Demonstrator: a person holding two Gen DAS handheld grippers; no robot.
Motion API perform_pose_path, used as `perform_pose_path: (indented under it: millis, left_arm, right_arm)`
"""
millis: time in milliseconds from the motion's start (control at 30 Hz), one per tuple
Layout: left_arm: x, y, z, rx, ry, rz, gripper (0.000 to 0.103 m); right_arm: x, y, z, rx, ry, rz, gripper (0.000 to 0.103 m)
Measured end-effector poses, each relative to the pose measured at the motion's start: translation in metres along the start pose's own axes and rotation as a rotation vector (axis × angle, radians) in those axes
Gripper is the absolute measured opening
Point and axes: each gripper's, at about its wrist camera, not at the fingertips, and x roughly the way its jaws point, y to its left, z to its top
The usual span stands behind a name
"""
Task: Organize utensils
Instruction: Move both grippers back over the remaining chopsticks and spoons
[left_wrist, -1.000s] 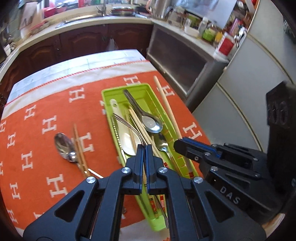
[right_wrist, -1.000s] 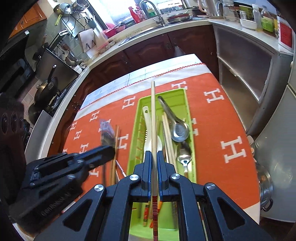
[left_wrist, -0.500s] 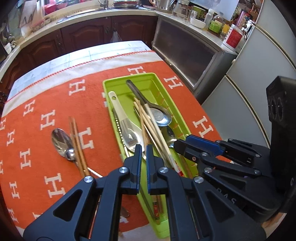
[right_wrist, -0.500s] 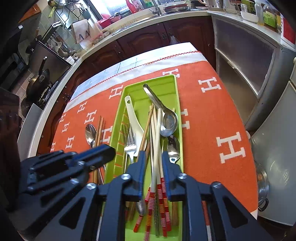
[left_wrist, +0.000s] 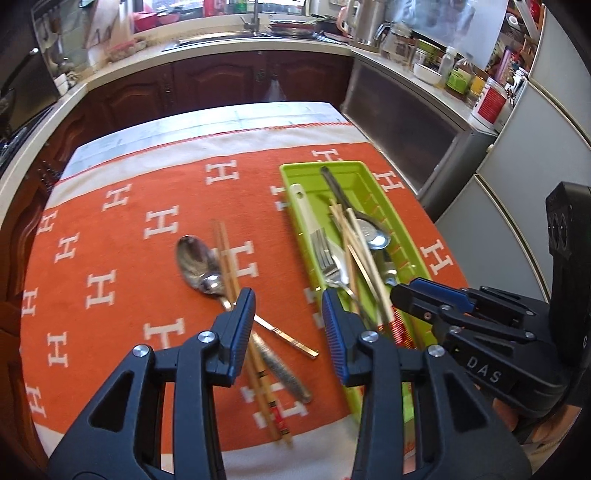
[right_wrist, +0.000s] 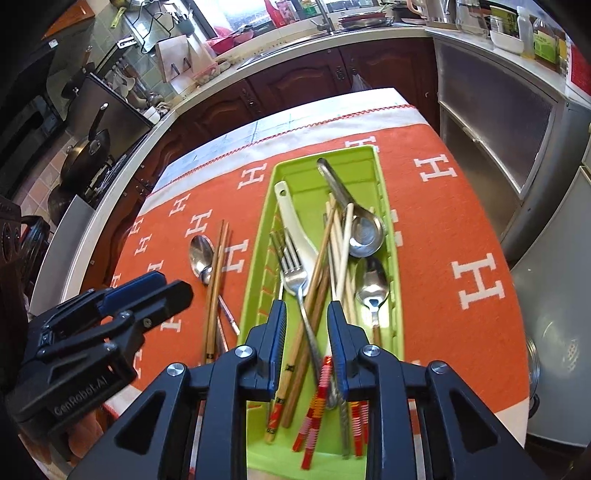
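Grippers both point steeply down at the table. Left gripper (left_wrist: 288, 302) hovers over the orange cloth (left_wrist: 122, 266) between the loose utensils and the green tray (left_wrist: 291, 221); its jaws are opening, with nothing pinched between the blue pads, though a metal spoon (left_wrist: 195, 264) and a pair of wooden chopsticks (left_wrist: 231, 269) lie on the cloth just beyond and under its left finger. Right gripper (right_wrist: 306, 308) hangs low over the near end of the tray, jaws parted with the pads clear; a fork (right_wrist: 295, 275) handle and brown chopsticks (right_wrist: 314, 280) pass through the gap without being clamped.

Tray contents, seen from the right wrist: white ladle-type spoon (right_wrist: 291, 221), large steel spoon (right_wrist: 364, 230), smaller steel spoon (right_wrist: 371, 286), pale chopsticks with red-striped ends (right_wrist: 345, 240), all lying lengthwise and partly crossed.

Readable writing: white "H" motifs repeated on the cloth; "DAS" on the right gripper body in the left view; "GenRobot.AI" on the left gripper body in the right view.
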Motion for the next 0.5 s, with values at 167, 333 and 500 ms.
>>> perform_pose_path:
  millis: [167,333,500]
  left_arm:
    - [-0.007,0.019,-0.013,-0.037,0.012,0.016,0.035]
    - [-0.017,0.038,-0.026,-0.073,0.006,0.031,0.035]
    - [-0.024,0.054,-0.037,-0.096,-0.002,0.05,0.035]
  right_arm:
    - [-0.003,0.013,-0.01,-0.014,0.009,0.007,0.023]
    - [-0.005,0.033,-0.019,-0.049,0.013,0.007,0.023]
    - [-0.008,0.052,-0.026,-0.084,0.014,0.014,0.023]
